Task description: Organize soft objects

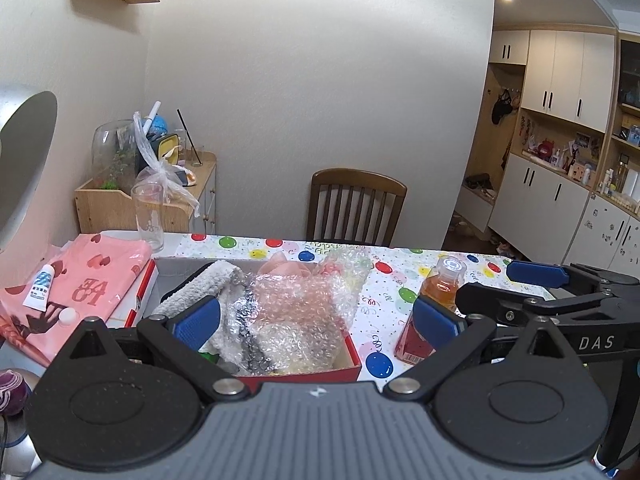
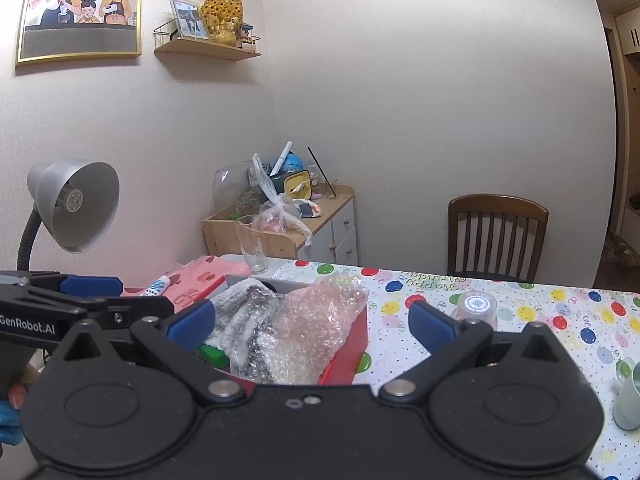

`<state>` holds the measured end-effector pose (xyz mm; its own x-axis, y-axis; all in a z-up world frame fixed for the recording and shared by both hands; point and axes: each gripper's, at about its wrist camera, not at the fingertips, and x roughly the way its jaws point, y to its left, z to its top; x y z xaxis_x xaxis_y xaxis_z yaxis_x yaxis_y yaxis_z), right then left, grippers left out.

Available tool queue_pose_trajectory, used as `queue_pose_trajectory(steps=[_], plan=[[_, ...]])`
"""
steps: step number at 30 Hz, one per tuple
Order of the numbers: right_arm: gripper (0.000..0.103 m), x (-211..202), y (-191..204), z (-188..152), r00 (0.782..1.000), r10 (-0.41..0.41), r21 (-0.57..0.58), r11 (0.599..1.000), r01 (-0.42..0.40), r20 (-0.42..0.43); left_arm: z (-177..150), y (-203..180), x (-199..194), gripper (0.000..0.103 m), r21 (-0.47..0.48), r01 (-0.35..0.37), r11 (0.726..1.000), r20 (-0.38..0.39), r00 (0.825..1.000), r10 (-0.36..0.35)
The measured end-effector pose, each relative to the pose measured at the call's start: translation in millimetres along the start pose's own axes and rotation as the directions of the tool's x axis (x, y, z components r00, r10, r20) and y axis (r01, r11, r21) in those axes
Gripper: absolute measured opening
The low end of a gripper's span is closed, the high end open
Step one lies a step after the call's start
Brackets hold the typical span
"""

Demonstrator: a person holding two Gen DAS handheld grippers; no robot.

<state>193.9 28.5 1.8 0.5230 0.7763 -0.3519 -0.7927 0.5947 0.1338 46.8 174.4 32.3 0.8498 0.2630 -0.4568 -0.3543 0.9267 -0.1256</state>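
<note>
A red box [image 1: 352, 354] sits on the balloon-print tablecloth and holds soft things: a white fluffy towel [image 1: 192, 294], clear bubble wrap [image 1: 304, 308] and a pink soft item [image 1: 280, 266] at the back. The box [image 2: 352, 344], towel [image 2: 236, 308] and bubble wrap [image 2: 316, 328] also show in the right wrist view. My left gripper [image 1: 316, 322] is open and empty, held above the box's near side. My right gripper [image 2: 312, 322] is open and empty, just right of the left one, over the box's near right part.
A juice bottle [image 1: 436, 300] stands right of the box. A pink heart-print bag [image 1: 80, 284] with a small tube [image 1: 40, 286] lies left. A tall glass [image 1: 149, 216] stands behind. A pale mug [image 2: 630, 396] is at the far right. A desk lamp [image 2: 76, 204] stands left, and a chair [image 1: 356, 204] stands beyond the table.
</note>
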Motion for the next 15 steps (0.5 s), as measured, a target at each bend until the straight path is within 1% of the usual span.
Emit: queue_pose_trajectory(steps=[15], plan=[[0.103,-3.7,0.4,0.8,1.0,-0.005,0.006,1.0,0.005,-0.003,-0.4,-1.0,-2.7,0.103,0.011,0.003,1.0,0.012,1.0,-0.003]])
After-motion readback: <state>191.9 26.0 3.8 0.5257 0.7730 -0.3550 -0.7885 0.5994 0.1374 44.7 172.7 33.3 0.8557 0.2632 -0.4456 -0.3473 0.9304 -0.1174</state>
